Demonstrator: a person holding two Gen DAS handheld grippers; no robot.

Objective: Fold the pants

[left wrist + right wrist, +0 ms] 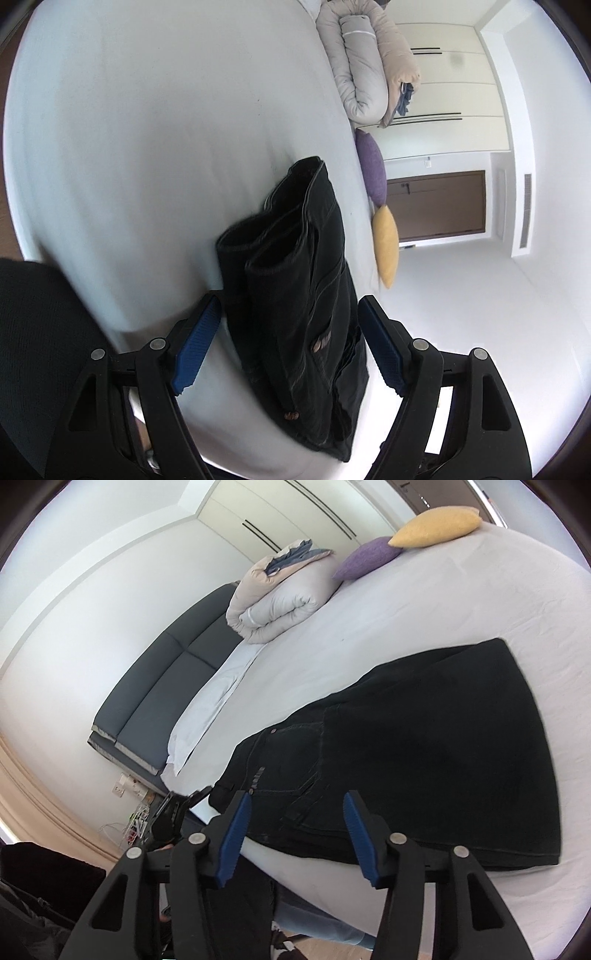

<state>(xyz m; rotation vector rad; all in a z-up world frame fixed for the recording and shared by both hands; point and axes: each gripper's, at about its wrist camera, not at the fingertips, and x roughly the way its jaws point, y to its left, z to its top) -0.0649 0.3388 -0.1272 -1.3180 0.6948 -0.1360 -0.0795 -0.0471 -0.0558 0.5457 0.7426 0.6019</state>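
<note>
Black pants (424, 746) lie folded on a white bed sheet (424, 602). In the left wrist view the pants (295, 295) show stacked layers with the leg hems on top. My left gripper (290, 325) is open, its blue pads on either side of the folded pants, just above them. My right gripper (297, 823) is open and empty, over the waistband end near the bed's edge. The left gripper also shows in the right wrist view (173, 812) at the bed's edge.
A rolled duvet (280, 598), a purple cushion (369, 557) and a yellow cushion (436, 526) lie at the far side of the bed. A dark headboard (166, 686) stands against the wall. White wardrobes (443, 99) and a brown door (436, 206) stand beyond.
</note>
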